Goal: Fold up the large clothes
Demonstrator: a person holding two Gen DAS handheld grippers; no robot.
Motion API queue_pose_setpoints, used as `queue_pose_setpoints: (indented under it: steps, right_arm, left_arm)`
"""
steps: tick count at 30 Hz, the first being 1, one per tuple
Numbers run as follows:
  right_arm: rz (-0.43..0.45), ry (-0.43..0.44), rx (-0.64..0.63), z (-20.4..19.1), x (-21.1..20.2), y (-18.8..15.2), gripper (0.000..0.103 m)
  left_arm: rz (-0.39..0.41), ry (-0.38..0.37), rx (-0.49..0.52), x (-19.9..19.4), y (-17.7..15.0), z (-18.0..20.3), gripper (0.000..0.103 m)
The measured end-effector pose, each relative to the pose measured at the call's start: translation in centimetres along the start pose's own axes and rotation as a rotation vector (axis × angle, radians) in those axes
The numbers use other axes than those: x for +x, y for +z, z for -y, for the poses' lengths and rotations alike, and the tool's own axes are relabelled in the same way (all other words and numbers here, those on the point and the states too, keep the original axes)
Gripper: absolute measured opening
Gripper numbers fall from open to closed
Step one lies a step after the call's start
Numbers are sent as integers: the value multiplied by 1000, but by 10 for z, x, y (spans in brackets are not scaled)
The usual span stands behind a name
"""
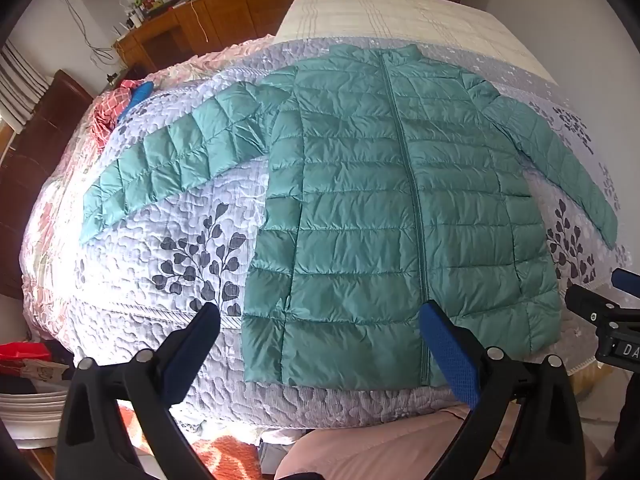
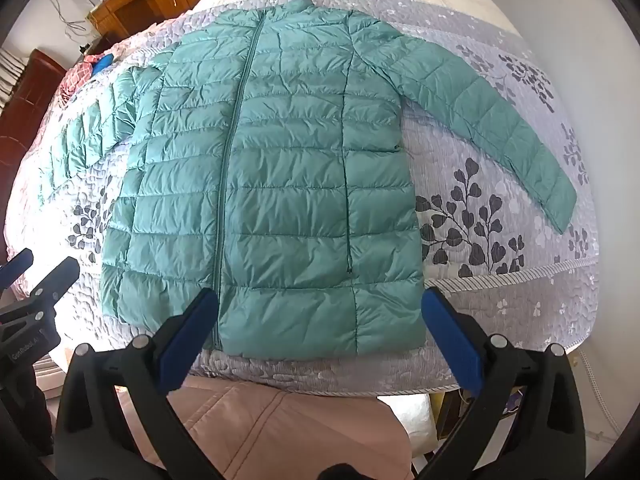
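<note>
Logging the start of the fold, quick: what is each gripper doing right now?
Left gripper: open, holding nothing, above the green puffer jacket.
Right gripper: open, holding nothing, above the jacket's hem.

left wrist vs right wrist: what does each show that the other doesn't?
Left wrist only: the full left sleeve laid out, stacked white bowls at the lower left, and the right tool's arm at the right edge.

Right wrist only: the full right sleeve, the quilt's striped border, and the left tool's arm at the left edge.

Both: the green jacket flat and zipped on the quilt, a wooden desk behind, each tool open above the hem.
</note>
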State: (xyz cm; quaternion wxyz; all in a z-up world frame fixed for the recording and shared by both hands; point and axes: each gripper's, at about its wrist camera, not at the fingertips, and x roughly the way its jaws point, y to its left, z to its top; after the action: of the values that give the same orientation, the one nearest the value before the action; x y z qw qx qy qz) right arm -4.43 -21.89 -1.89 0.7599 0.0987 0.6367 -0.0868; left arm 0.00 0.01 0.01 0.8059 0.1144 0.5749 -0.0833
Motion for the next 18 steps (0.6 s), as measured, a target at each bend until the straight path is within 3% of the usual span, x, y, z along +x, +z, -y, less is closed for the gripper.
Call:
queue_pose_setpoints:
  steps: [18]
  right_arm:
    - [4,-2,-1,-1,-1,2,100]
  left_arm:
    - [13,12,0,-3,4,-1,99]
